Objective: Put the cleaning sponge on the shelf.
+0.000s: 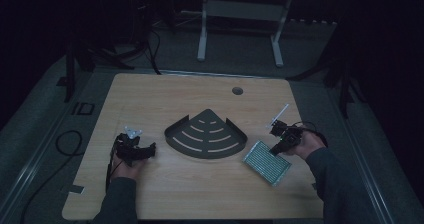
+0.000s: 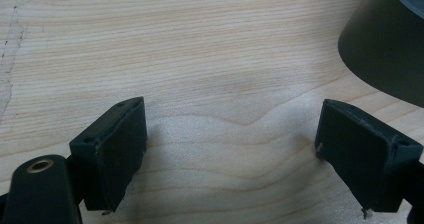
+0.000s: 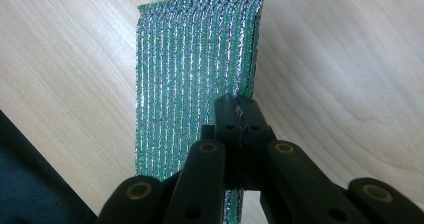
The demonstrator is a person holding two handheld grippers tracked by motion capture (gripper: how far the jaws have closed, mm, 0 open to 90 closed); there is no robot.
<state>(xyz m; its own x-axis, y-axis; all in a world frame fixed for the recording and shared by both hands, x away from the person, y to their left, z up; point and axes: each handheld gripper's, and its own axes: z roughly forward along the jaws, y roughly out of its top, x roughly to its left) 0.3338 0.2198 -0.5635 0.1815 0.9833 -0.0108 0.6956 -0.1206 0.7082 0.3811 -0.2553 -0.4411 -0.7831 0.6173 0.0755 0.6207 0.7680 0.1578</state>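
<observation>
Left hand (image 1: 127, 168): low and left of the dark tray, wrapped round a gripper, sleeve running off the near edge of the table.
Left gripper (image 1: 141, 150): just left of the tray's left corner, pointing toward it; jaws spread wide in the left gripper view, bare wood between them, nothing held.
Left gripper pads (image 2: 122, 149): dark, flat, close above the wood, casting a soft shadow.
Table (image 1: 150, 99): pale wood grain, rounded corners, a small round hole beyond the tray's point.
Tray (image 1: 206, 134): dark, fan-shaped, centre of the table, point away from the person, curved edge toward them, pale curved slots in its floor; a slice of its dark wall at upper right in the left gripper view (image 2: 385, 39).
Sponge (image 1: 266, 162): green and glittery, ribbed, rectangular, right of the tray and a little nearer the person, well apart from it, seemingly lying on the wood.
Right gripper (image 1: 278, 146): right of the tray, above the sponge's far edge; jaws pressed together on the sponge's edge in the right gripper view (image 3: 239, 115).
Right hand (image 1: 303, 145): right of the sponge, round the gripper, dark sleeve behind.
White stick (image 1: 278, 112): rising from the right gripper, slanting away from the tray.
</observation>
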